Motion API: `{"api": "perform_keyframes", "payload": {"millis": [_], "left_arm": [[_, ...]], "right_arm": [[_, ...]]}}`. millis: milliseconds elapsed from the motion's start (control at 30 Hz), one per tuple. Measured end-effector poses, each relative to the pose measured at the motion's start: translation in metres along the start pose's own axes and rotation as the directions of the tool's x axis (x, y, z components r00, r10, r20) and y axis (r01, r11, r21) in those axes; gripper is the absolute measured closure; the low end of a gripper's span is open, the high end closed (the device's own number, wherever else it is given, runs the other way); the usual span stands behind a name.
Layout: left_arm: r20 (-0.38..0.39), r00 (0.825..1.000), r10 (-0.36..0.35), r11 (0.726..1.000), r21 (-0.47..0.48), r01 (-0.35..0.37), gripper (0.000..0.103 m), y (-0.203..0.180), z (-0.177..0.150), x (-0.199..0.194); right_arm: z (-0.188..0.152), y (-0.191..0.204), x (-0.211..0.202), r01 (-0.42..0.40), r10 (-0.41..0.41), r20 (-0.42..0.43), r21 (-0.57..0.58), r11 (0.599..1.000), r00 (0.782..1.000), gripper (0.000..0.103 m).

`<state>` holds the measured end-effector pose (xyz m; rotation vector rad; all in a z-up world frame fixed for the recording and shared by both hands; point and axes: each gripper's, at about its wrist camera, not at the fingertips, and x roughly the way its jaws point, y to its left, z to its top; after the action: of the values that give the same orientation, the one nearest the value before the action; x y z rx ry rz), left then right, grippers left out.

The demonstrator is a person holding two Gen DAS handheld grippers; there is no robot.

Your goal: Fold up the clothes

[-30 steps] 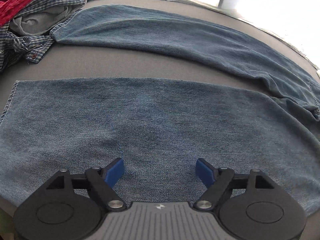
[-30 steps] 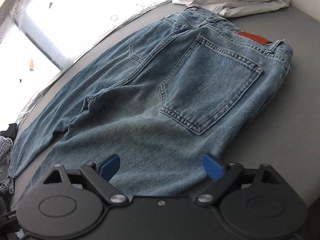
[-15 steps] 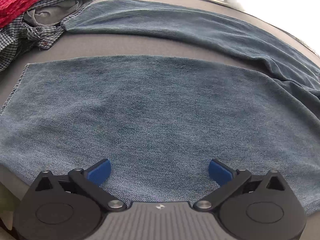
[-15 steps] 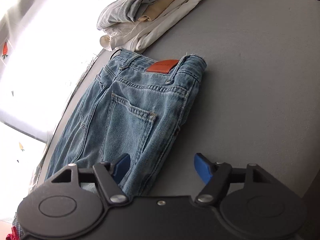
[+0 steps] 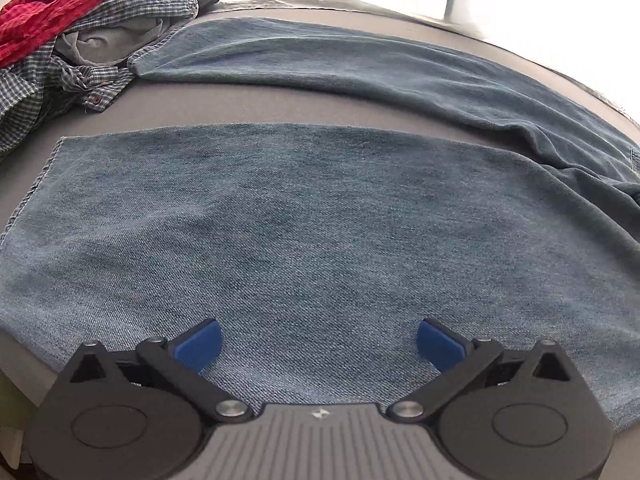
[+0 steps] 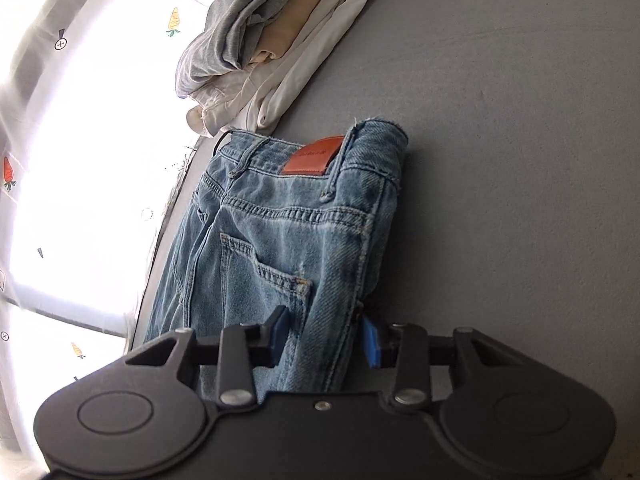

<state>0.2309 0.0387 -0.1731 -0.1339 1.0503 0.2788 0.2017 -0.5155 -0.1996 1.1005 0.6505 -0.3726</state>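
Jeans spread on the grey table

The left gripper (image 5: 319, 345) is held wide open above the jeans (image 5: 304, 240) leg; the right gripper (image 6: 323, 336) is being closed around their folded seat edge, near the table (image 6: 520, 160) middle.

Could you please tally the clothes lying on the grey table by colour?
Blue denim: 1, jeans
Checked blue-white: 1, shirt
Red: 1, garment
Grey: 2, one inside the shirt, one on the folded pile
Tan: 1
White: 1
Total: 7
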Motion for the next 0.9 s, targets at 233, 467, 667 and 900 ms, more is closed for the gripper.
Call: {"api": "perform_keyframes", "payload": {"millis": [233,467,667,900], "left_arm": [[0.004,0.998,-0.066,0.997,0.030,0.066,0.000,0.012,-0.001,-0.002],[0.100,0.946,-0.308,0.894,-0.311,0.323,0.021,0.088,-0.009,-0.016],[0.185,0.926,-0.328,0.766,-0.522,0.375,0.096,0.163,-0.012,-0.017],[0.269,0.925,-0.266,0.677,-0.631,0.379,0.103,0.240,-0.028,-0.024]], "right_arm": [[-0.008,0.021,0.003,0.136,-0.134,0.027,-0.094,0.986,0.991,0.077],[-0.018,0.039,0.009,0.248,-0.239,0.081,-0.138,0.959,0.968,0.078],[-0.037,0.057,0.014,0.364,-0.329,0.175,-0.233,0.902,0.928,0.078],[-0.048,0.057,0.013,0.391,-0.336,0.251,-0.218,0.894,0.908,0.078]]}}
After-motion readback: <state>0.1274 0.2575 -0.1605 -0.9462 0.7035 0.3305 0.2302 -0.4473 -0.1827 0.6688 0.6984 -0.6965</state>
